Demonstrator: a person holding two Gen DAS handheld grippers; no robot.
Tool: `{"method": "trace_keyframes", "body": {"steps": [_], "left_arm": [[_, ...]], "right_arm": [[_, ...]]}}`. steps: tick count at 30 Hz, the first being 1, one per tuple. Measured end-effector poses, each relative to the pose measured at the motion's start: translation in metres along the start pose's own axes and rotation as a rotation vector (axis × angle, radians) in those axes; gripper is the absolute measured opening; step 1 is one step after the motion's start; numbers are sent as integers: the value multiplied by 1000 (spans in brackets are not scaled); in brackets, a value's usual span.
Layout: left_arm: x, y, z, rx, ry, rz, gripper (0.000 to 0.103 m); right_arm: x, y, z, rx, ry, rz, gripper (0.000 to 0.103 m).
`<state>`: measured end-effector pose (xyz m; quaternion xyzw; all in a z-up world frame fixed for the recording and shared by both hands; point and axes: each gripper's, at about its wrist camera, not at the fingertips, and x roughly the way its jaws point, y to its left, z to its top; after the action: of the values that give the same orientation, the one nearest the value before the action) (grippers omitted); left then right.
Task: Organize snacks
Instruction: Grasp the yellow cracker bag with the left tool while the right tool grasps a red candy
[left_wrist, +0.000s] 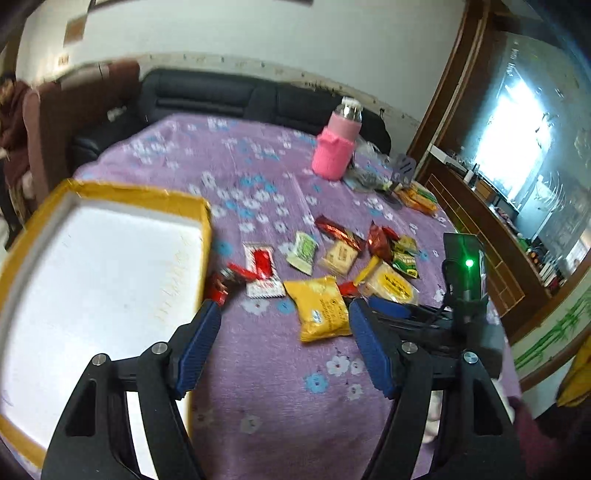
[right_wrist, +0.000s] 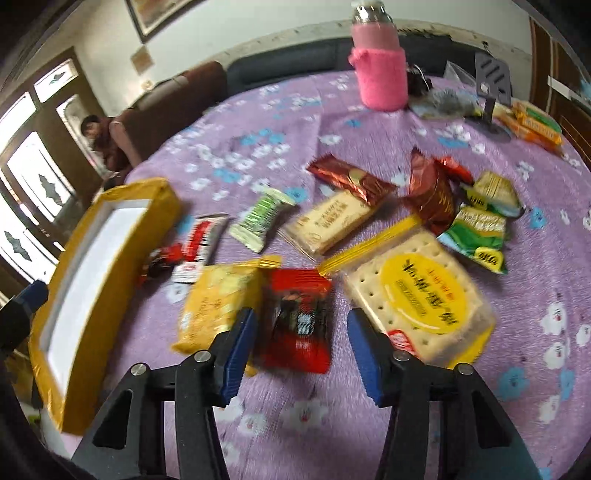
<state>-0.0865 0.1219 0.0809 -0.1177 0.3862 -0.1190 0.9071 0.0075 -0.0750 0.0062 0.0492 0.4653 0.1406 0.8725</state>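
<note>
Snack packets lie scattered on the purple floral bench (right_wrist: 280, 122), the yellow-rimmed tray (left_wrist: 110, 266) at nine o'clock of them. Left gripper (left_wrist: 284, 325) jaws apart, empty; right gripper (right_wrist: 301, 330) jaws apart over a red packet (right_wrist: 295, 321).

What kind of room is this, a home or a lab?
Most likely a home living room: a dark sofa stands behind a table with a flowery purple cloth, and a framed picture hangs on the wall.
</note>
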Motion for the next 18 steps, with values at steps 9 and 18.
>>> {"method": "trace_keyframes", "body": {"steps": [9,18], "left_arm": [[62,-31,4,50,123,2,72],[123,-69,-11,238,232,155,72]], "right_arm": [[-22,-18,-16,52,-43,34,28],[-47,-47,-31,139,-98,80,28]]}}
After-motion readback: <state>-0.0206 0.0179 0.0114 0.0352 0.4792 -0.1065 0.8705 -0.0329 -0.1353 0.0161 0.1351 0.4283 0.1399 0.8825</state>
